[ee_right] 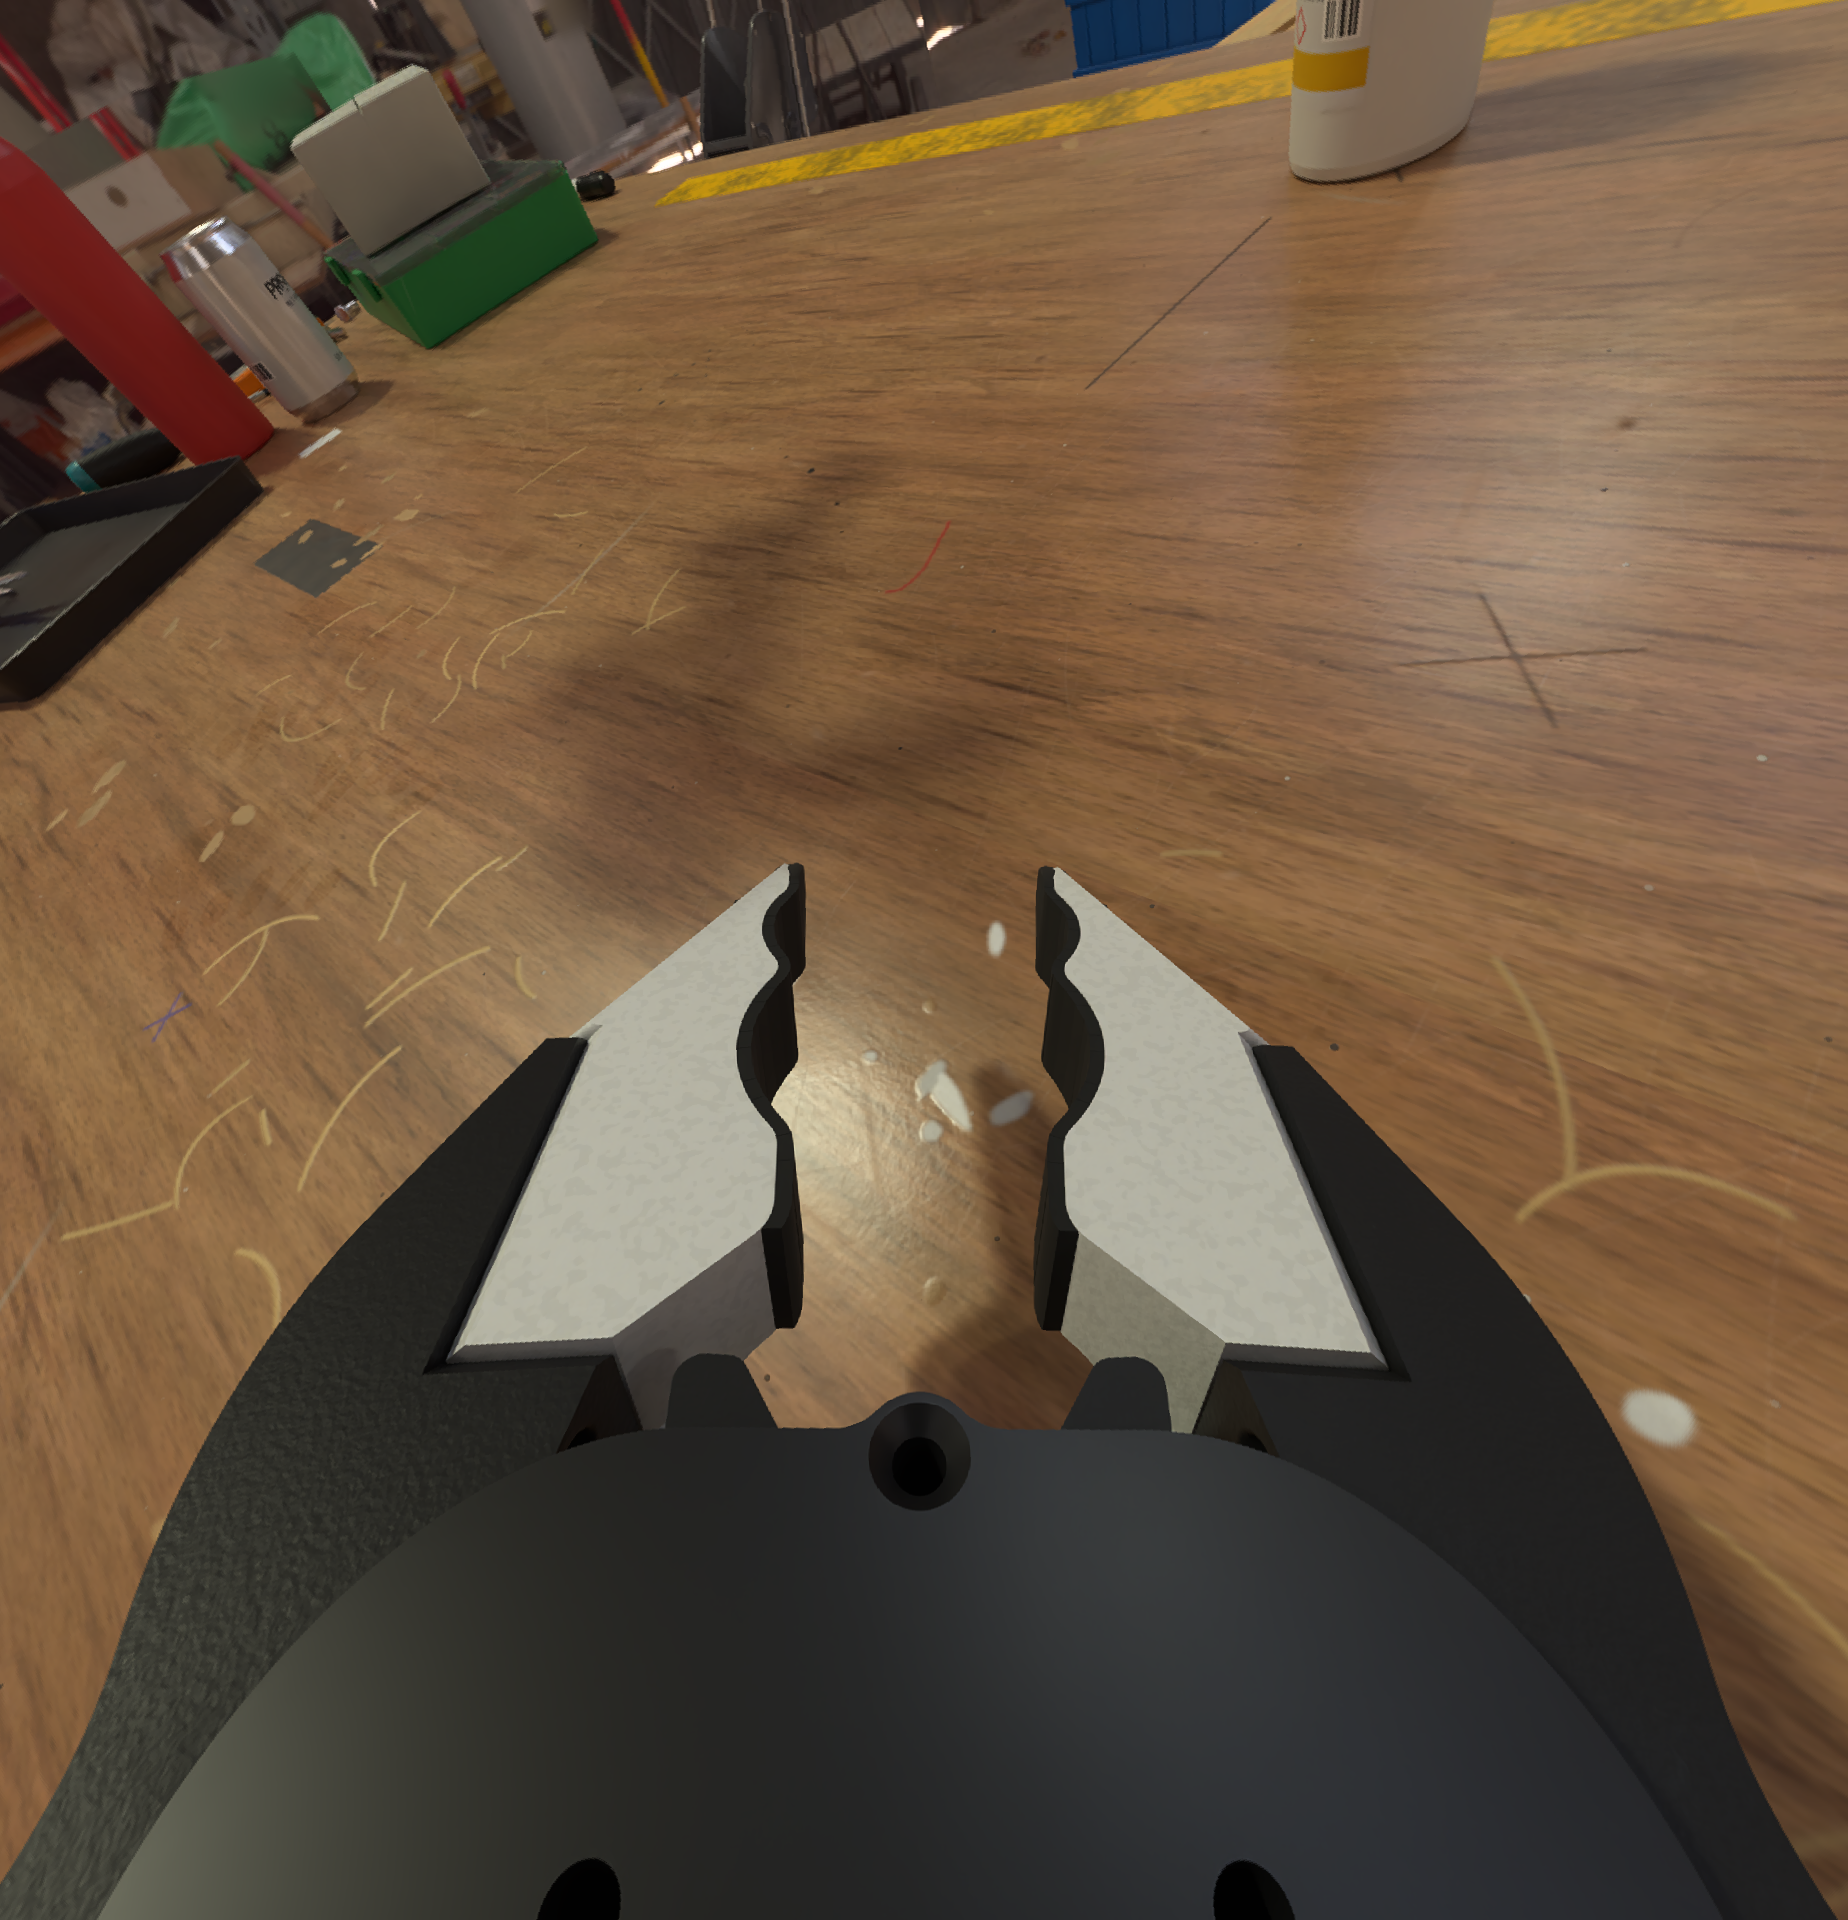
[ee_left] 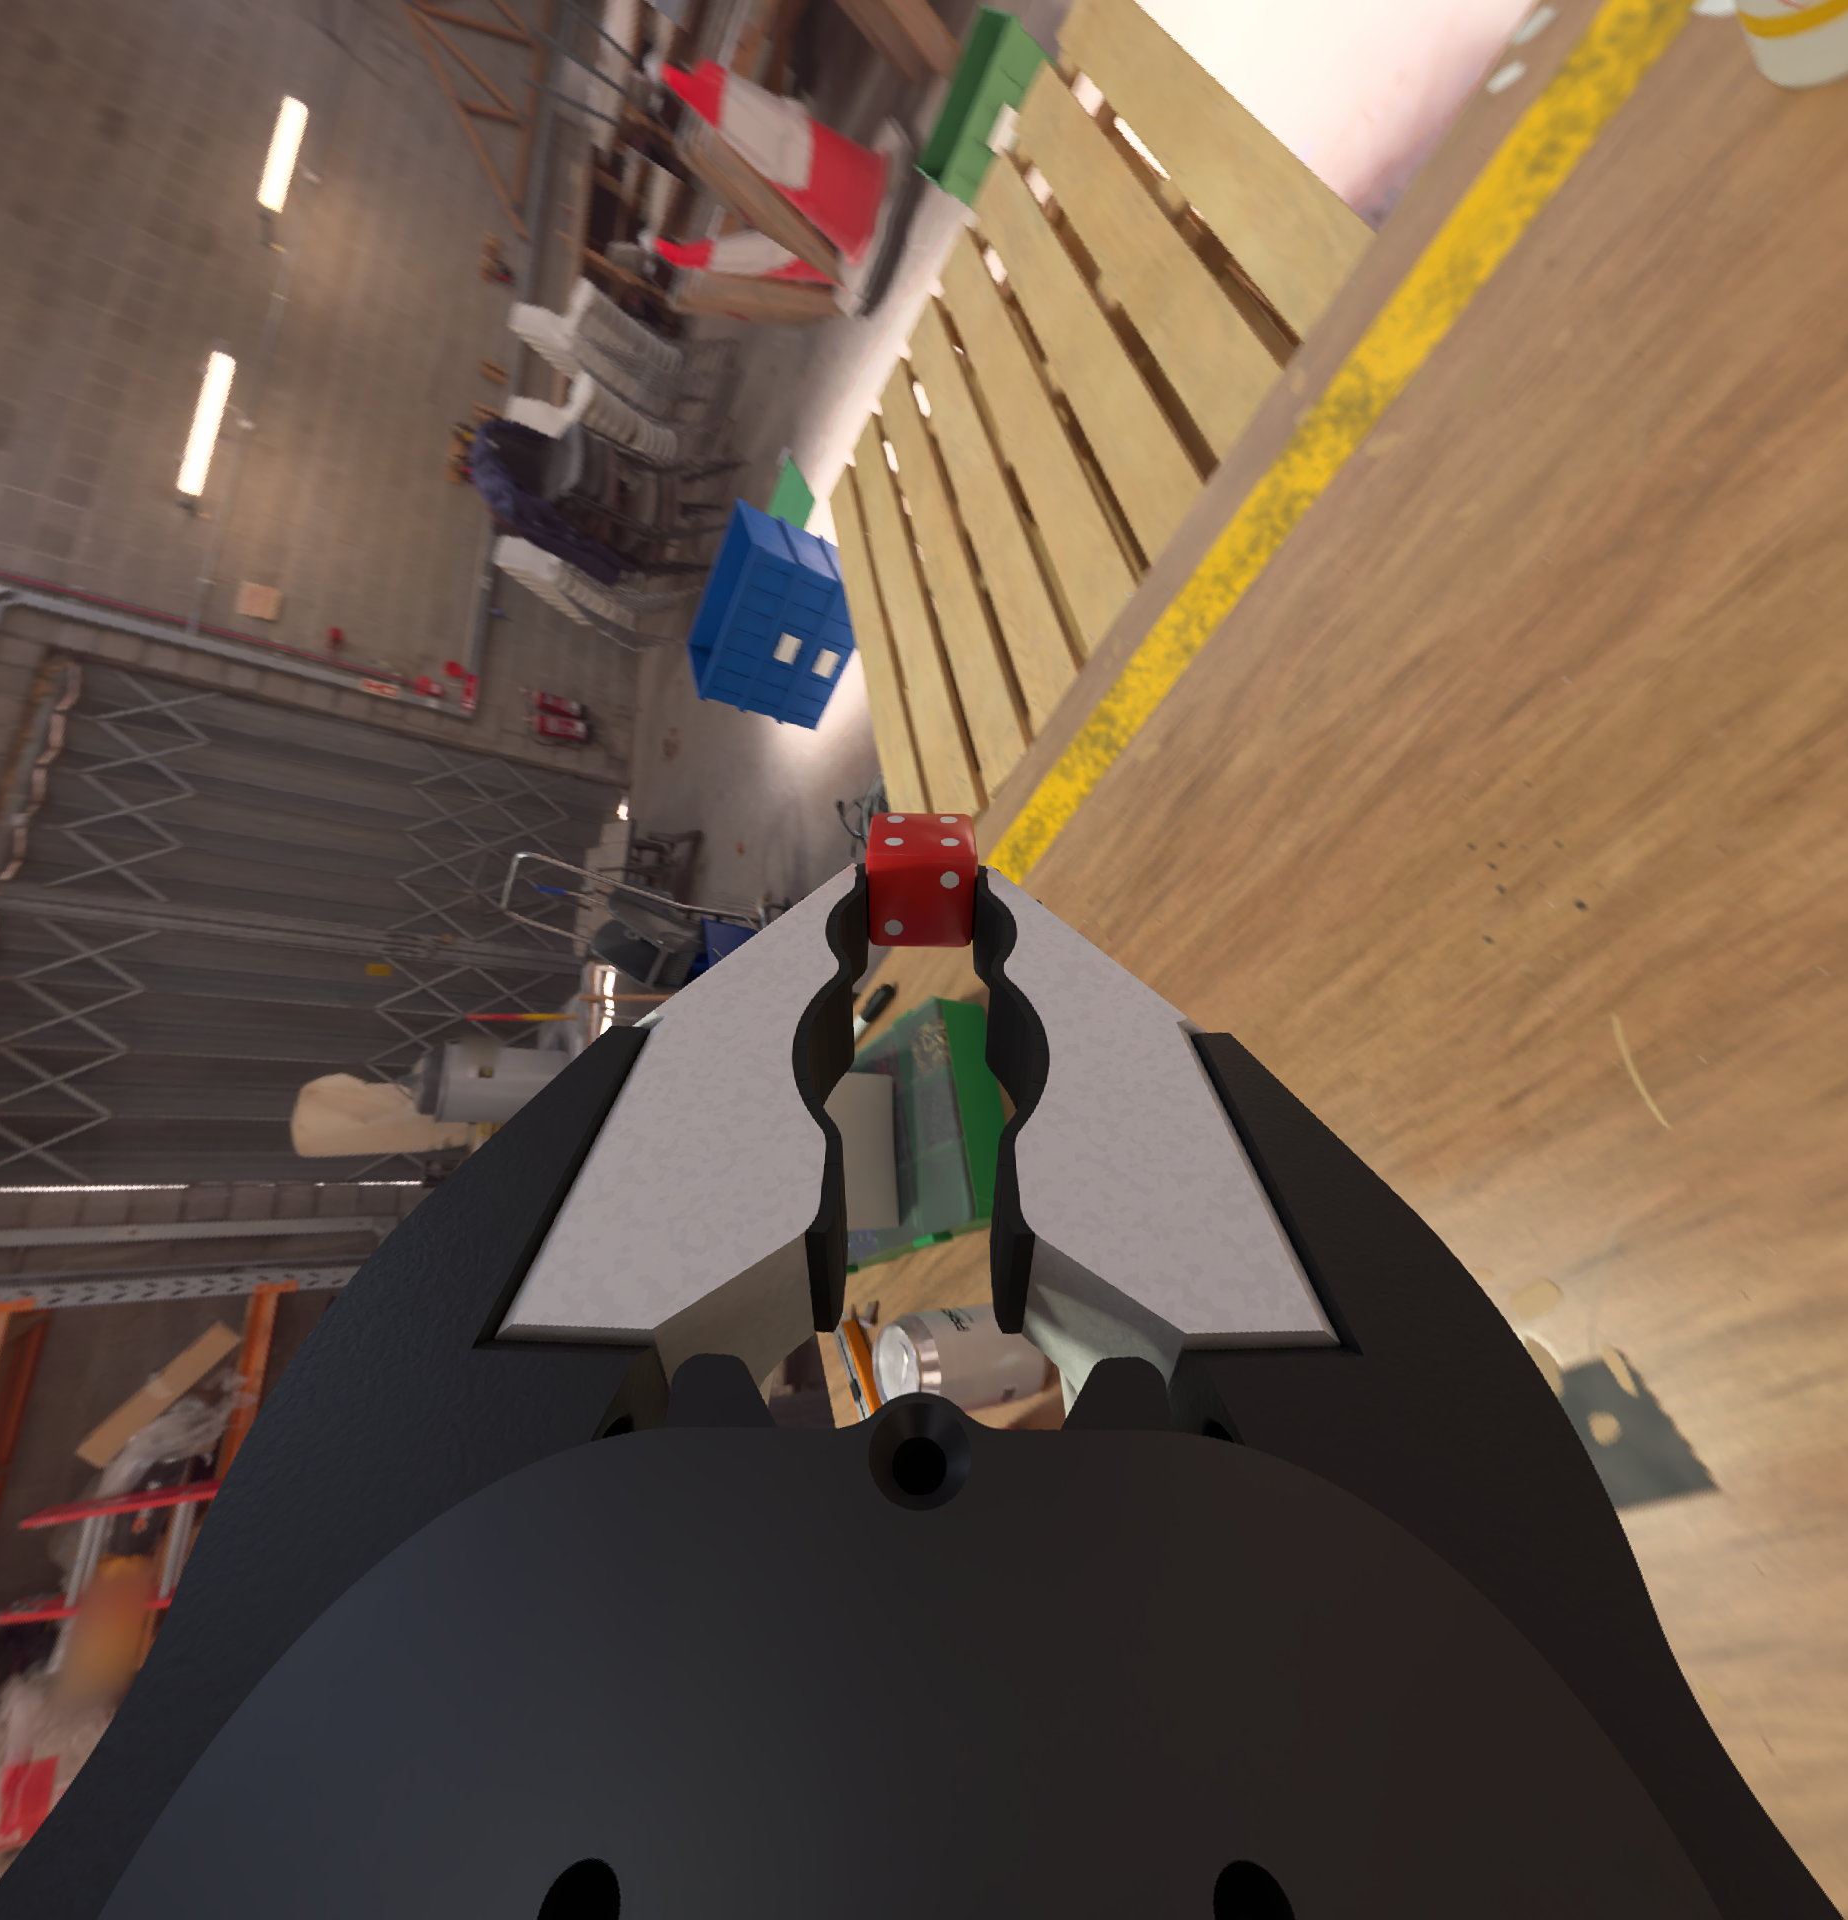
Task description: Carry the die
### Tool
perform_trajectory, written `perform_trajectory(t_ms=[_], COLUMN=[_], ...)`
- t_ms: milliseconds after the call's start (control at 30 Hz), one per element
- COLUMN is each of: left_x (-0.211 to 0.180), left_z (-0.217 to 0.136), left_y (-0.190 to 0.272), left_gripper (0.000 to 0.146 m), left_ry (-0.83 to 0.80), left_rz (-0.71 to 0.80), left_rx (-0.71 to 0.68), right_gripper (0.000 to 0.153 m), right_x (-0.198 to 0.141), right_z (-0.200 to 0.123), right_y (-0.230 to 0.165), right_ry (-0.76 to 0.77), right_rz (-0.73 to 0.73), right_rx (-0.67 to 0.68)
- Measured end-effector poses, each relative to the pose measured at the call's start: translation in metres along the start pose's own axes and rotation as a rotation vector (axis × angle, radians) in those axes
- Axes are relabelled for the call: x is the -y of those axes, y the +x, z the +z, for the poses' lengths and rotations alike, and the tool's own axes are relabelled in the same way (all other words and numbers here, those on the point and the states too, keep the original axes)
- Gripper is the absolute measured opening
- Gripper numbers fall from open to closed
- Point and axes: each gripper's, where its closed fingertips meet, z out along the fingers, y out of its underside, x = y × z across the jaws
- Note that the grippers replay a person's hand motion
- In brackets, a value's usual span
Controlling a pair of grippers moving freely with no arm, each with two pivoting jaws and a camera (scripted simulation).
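Note:
A small red die [ee_left: 921, 879] with white pips is pinched between the fingertips of my left gripper [ee_left: 921, 891]. The left gripper is rolled on its side and holds the die in the air above the wooden table [ee_left: 1471, 831]. My right gripper [ee_right: 920, 883] is open and empty, low over the wooden table [ee_right: 1003, 468]. The die and the left gripper do not show in the right wrist view.
In the right wrist view, a green box [ee_right: 463, 260], a silver can [ee_right: 260, 312], a red post [ee_right: 99, 301] and a black tray [ee_right: 78, 582] stand at the left. A white bottle [ee_right: 1387, 83] stands far right by a yellow stripe [ee_right: 1003, 130]. The can [ee_left: 961, 1356] also shows between my left fingers.

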Motion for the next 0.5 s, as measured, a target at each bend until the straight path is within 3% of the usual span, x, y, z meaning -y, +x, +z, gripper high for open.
perform_trajectory(t_ms=[133, 333, 500], left_x=[0.013, 0.058, 0.105], left_z=[-0.008, -0.052, -0.098], left_y=[-0.028, -0.09, -0.122], left_gripper=[0.019, 0.019, 0.019], left_ry=[0.098, 0.319, 0.567], left_rz=[-0.073, -0.302, -0.387], left_rx=[0.079, 0.079, -0.056], right_gripper=[0.044, 0.044, 0.044], right_x=[0.0, -0.001, -0.001], right_z=[0.0, 0.001, 0.0], right_y=[0.002, 0.002, 0.001], right_ry=[-0.001, -0.006, -0.006], right_rz=[0.019, 0.033, 0.022], right_rx=[0.0, 0.009, 0.01])
